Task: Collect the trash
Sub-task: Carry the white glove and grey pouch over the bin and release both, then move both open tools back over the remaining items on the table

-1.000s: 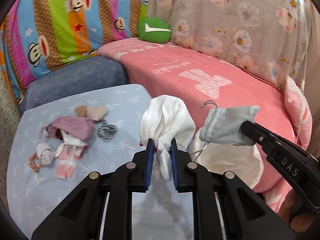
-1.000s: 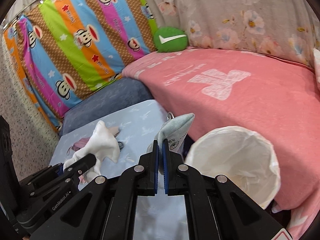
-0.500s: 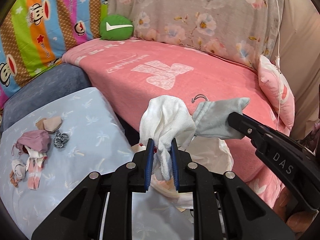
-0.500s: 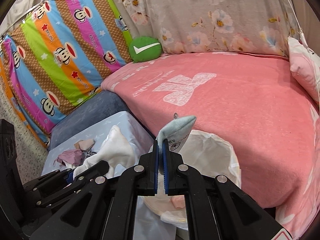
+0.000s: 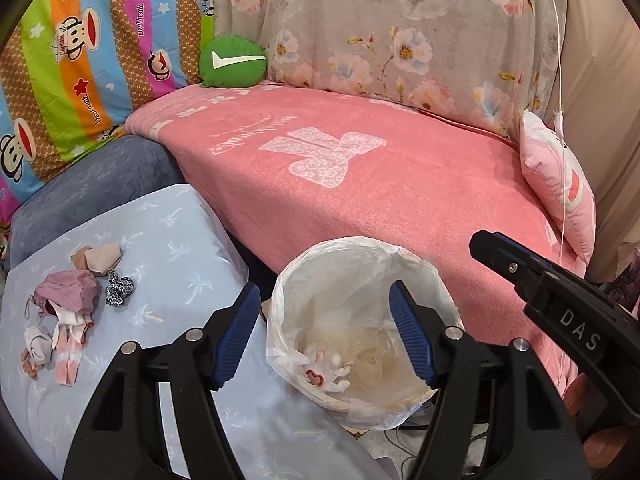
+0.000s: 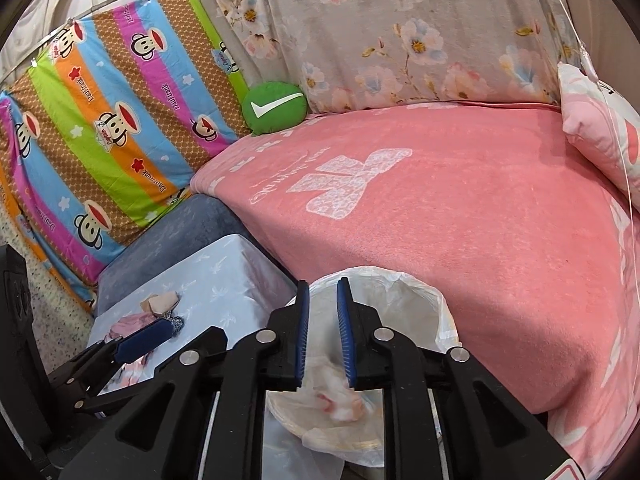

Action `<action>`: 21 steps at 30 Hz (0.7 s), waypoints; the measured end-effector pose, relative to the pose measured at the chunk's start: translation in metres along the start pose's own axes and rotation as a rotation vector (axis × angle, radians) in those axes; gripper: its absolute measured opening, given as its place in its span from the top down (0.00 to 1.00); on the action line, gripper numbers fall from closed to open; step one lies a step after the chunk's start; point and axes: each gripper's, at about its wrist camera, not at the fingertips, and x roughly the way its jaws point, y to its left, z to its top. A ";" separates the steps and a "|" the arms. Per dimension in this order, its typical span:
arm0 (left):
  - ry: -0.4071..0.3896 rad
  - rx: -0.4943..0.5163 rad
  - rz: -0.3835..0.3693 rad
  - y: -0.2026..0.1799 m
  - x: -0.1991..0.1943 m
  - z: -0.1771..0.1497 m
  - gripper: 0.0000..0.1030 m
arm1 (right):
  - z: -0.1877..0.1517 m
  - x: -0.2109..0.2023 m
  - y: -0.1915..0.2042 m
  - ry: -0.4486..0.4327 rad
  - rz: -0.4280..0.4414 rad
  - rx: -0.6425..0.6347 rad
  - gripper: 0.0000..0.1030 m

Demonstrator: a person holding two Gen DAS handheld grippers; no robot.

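Pink blanket (image 5: 400, 200) covers the bed behind a white-lined trash bin (image 5: 360, 264), where a white scrap (image 5: 328, 368) lies at the bottom. Above it, the left gripper (image 5: 324, 336) has just opened wide and the right gripper (image 6: 323, 336) slightly; both are empty. Left of the bin, more scraps (image 5: 76, 300) remain on the pale blue table (image 5: 180, 248).

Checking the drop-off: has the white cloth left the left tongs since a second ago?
Yes. The left tongs have just opened with nothing between them; the white cloth now lies down inside the lined bin beside the pink bed.
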 end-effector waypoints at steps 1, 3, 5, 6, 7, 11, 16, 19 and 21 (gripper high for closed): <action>-0.001 -0.003 0.006 0.001 0.000 0.000 0.38 | 0.000 0.000 0.000 0.000 0.001 0.000 0.82; 0.000 -0.008 0.013 0.004 0.000 0.000 0.38 | 0.000 -0.001 0.001 0.001 0.006 -0.001 0.81; 0.001 -0.017 0.016 0.007 -0.001 -0.001 0.38 | 0.000 0.000 0.003 0.005 0.009 -0.007 0.79; 0.002 -0.021 0.018 0.008 -0.001 -0.001 0.38 | -0.001 0.000 0.004 0.007 0.010 -0.010 0.78; 0.001 -0.023 0.020 0.009 -0.001 -0.002 0.38 | -0.001 0.001 0.005 0.009 0.012 -0.012 0.78; -0.002 -0.031 0.027 0.013 -0.004 -0.003 0.38 | -0.003 0.003 0.013 0.020 0.021 -0.024 0.77; -0.006 -0.044 0.036 0.021 -0.008 -0.005 0.38 | -0.007 0.007 0.025 0.033 0.033 -0.047 0.77; -0.007 -0.054 0.041 0.027 -0.010 -0.007 0.38 | -0.010 0.008 0.032 0.039 0.040 -0.059 0.77; -0.008 -0.063 0.046 0.032 -0.012 -0.009 0.38 | -0.011 0.009 0.037 0.042 0.044 -0.067 0.77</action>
